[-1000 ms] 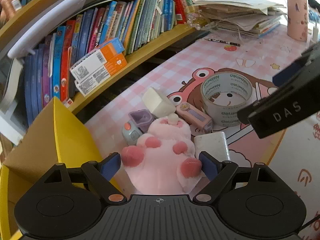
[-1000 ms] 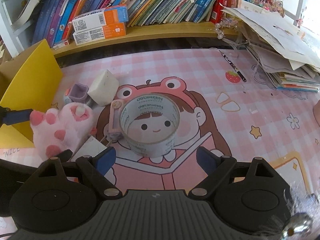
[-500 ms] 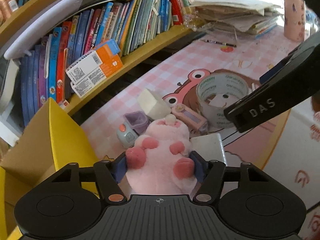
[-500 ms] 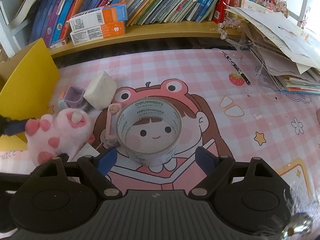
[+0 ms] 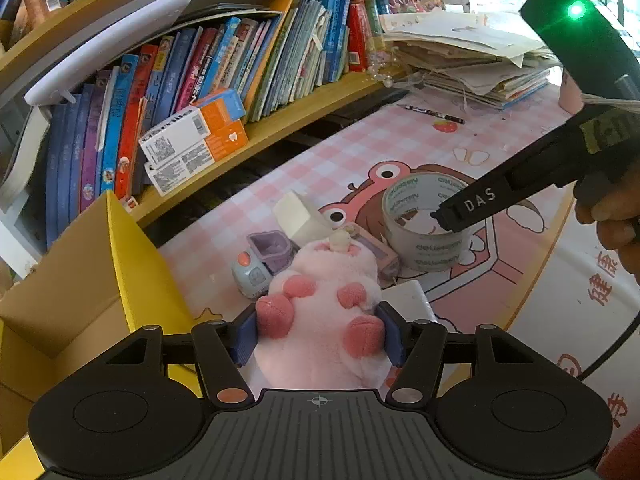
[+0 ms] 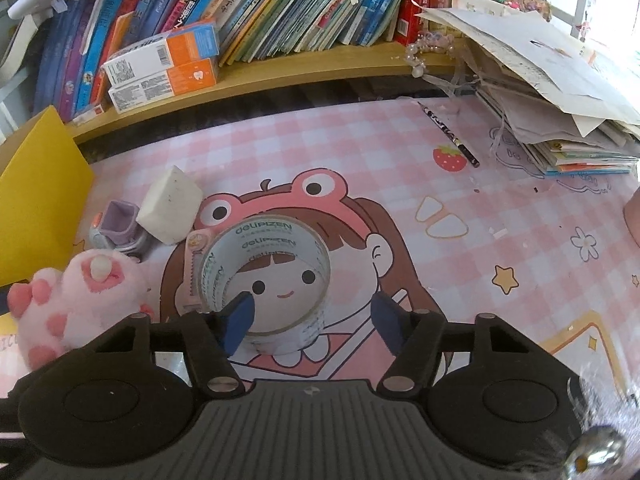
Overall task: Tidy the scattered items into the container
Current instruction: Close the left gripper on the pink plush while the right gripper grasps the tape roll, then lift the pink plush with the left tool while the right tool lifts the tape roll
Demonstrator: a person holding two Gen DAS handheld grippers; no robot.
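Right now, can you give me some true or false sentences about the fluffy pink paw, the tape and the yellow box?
1. The left hand-held gripper is squeezing the pink plush paw. True.
2. The tape roll is standing on its edge. False: it lies flat on the pink desk mat.
3. One finger of the right hand-held gripper is inside the tape roll's hole. True.
4. The plush paw is inside the yellow box. False: it is beside the box.

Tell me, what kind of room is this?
Probably a child's study desk at home: a shelf of picture books, a pink cartoon desk mat, and a pink plush toy among small toys.
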